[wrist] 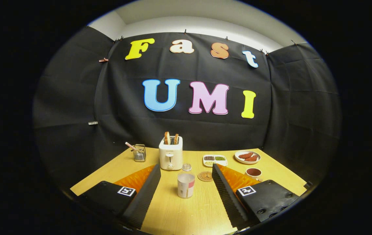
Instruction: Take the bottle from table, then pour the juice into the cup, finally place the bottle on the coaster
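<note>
While tongs (186,174) gape, bottle (186,185) between, toaster (170,157) beyond

Back of the wooden tabletop (179,212) has a white toaster (170,157) with two slices of toast (170,138) sticking up out of it. Off to one side of it sits a small metal holder (139,152) with a pinkish stick poking out (can't tell what it is). On the other side: a divided tray (215,160) of small bits, then a plate (247,157) with reddish-brown pieces.
</note>
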`<action>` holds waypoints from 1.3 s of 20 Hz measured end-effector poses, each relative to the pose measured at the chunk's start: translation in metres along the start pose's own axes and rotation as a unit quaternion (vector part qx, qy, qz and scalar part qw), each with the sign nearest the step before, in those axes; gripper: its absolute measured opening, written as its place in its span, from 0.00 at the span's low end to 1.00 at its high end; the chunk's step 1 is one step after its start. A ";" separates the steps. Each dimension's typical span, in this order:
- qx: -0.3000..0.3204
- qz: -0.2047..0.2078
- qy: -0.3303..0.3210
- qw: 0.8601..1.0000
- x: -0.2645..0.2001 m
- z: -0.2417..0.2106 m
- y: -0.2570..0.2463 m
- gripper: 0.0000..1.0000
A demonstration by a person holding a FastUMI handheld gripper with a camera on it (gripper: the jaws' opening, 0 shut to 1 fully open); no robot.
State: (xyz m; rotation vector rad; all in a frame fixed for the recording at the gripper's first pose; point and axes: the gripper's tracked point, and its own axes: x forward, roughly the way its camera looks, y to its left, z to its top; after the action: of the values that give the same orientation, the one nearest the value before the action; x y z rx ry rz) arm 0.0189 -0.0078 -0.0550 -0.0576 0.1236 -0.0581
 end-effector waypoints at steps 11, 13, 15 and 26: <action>0.008 -0.012 0.006 1.000 0.074 -0.049 0.015 0.97; 0.001 -0.016 0.014 1.000 0.086 -0.060 0.016 0.97; -0.011 -0.023 0.020 0.999 0.099 -0.071 0.014 0.97; -0.031 -0.042 0.063 0.997 0.160 -0.131 0.001 0.97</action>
State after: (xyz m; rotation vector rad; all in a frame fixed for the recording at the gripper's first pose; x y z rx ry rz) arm 0.1609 -0.0238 -0.2046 -0.1220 0.2482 -0.1426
